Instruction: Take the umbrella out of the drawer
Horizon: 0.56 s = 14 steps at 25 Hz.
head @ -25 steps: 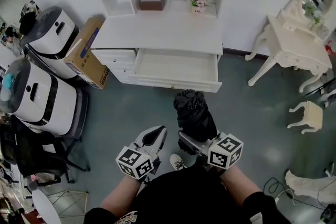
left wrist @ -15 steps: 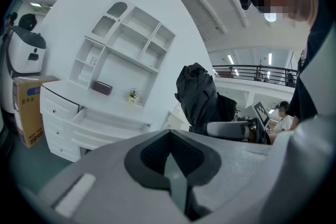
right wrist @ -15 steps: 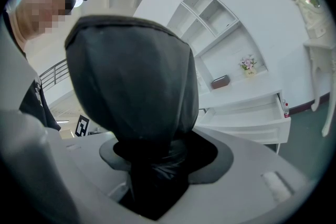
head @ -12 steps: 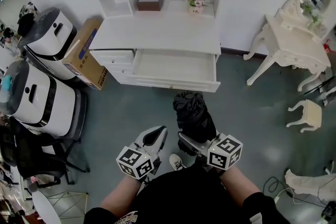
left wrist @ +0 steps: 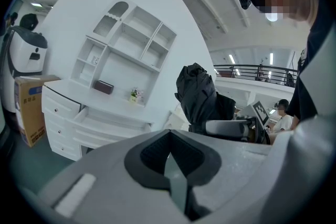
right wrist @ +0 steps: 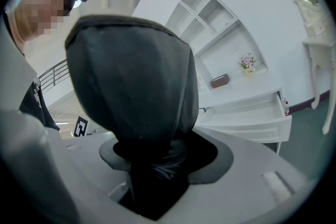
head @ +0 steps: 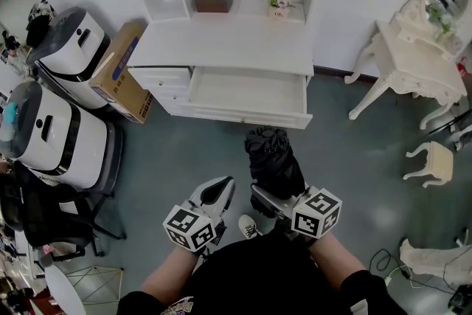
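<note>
A folded black umbrella [head: 274,161] is held over the grey floor, well in front of the white desk's open, bare-looking drawer [head: 249,96]. My right gripper [head: 271,195] is shut on the umbrella [right wrist: 134,107], whose bundled canopy fills the right gripper view. My left gripper [head: 218,192] hangs beside it to the left, shut with nothing between its jaws; in the left gripper view the left gripper [left wrist: 169,165] shows a closed seam and the umbrella [left wrist: 202,97] stands to its right.
The white desk [head: 228,44] with shelves carries a brown box [head: 213,2] and small flowers [head: 279,0]. A cardboard box [head: 122,72] and two white machines [head: 55,125] stand left. A white dressing table [head: 417,63] and a stool [head: 435,162] are right.
Nothing has visibly changed apart from a slight shift of the head camera.
</note>
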### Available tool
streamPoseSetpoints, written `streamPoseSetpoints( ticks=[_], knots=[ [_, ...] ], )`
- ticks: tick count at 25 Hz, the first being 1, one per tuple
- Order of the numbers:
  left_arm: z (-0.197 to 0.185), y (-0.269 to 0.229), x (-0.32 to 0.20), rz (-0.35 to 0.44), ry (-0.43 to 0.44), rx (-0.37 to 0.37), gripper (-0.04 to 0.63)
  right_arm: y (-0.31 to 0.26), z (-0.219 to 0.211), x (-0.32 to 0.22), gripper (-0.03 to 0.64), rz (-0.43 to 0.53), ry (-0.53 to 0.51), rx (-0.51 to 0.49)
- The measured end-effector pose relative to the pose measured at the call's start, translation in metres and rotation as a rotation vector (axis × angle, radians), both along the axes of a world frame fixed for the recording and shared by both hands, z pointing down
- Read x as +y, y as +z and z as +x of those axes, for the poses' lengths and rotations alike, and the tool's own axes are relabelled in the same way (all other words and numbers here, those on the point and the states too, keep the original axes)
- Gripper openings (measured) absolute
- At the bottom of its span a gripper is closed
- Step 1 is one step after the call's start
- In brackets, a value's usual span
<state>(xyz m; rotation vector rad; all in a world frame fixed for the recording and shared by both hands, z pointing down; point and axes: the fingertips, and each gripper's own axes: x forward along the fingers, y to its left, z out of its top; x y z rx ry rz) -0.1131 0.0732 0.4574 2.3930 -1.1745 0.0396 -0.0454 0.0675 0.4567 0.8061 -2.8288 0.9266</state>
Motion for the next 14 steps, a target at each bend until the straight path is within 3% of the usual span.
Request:
streamPoseSetpoints(
  ticks=[14],
  knots=[
    [0.0017, 0.0010, 0.0000, -0.004, 0.005, 0.001, 0.000, 0.0022, 0.0026, -0.0026, 0.278, -0.013, 0.016, -0.002]
  ],
)
